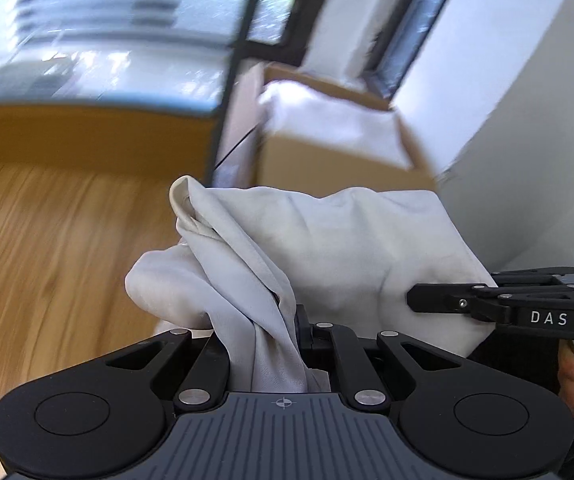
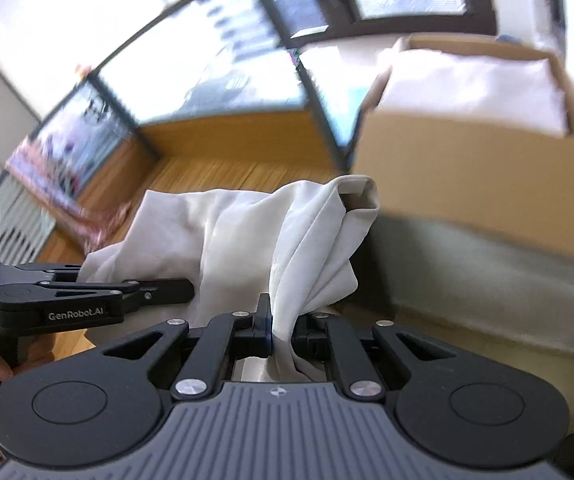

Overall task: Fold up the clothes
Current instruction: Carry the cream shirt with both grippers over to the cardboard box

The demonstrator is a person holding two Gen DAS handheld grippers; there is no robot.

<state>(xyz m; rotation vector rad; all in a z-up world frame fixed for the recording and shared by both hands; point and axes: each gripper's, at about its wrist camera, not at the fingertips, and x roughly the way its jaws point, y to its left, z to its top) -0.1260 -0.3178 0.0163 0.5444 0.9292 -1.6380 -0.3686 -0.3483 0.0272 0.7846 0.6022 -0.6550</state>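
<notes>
Above the wooden table, both grippers carry one white cloth off the surface. Left gripper: jaws narrow, clamped on a bunched fold. Right gripper: same, pinching another gathered edge. Cloth sags between them. Cardboard box with white fabric inside at 1 o'clock, beyond the cloth. Background blurred.

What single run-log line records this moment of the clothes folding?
left gripper: shut on pale grey cloth garment | right gripper: shut on same garment | garment: bunched, held between both | brown cardboard box: behind, white fabric inside
</notes>
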